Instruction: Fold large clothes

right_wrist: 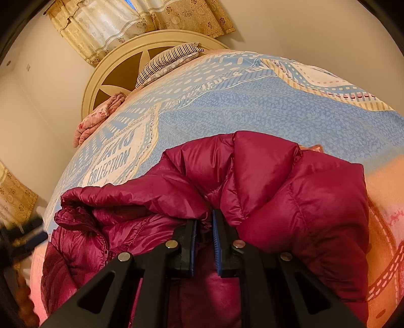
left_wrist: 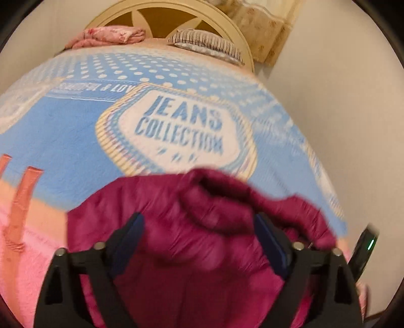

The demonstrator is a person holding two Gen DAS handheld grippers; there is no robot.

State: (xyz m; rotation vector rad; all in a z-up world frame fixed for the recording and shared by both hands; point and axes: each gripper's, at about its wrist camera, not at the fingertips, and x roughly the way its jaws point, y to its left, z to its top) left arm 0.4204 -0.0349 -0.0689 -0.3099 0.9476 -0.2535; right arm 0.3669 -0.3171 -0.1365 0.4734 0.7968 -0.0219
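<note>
Right gripper [right_wrist: 204, 222] first: I see its jaws nearly pressed together, pinching a fold of the magenta puffer jacket [right_wrist: 277, 191] right at the near middle of the garment. Left gripper [left_wrist: 199, 227] has its jaws spread wide, jacket fabric [left_wrist: 161, 227] bulging under and between the blue pads [left_wrist: 267, 234], which I don't see pressing on it; that view is motion-blurred

Largest to smallest: bed covered by a blue blanket [left_wrist: 75, 141] printed with a "JEANS COLLECTION" badge [left_wrist: 176, 131], pink-orange band along its near edge. Jacket lies bunched on the near part of the blanket, collar and zipper toward the left in the right wrist view, quilted panel mounded up on the right. Round cream headboard [right_wrist: 106, 75] at the far end, patterned curtain [right_wrist: 121, 22] behind it. Striped pillow [right_wrist: 166, 60] lies against the headboard, folded pink floral cloth [right_wrist: 96, 118] lies left of the pillow at the bed's far edge
</note>
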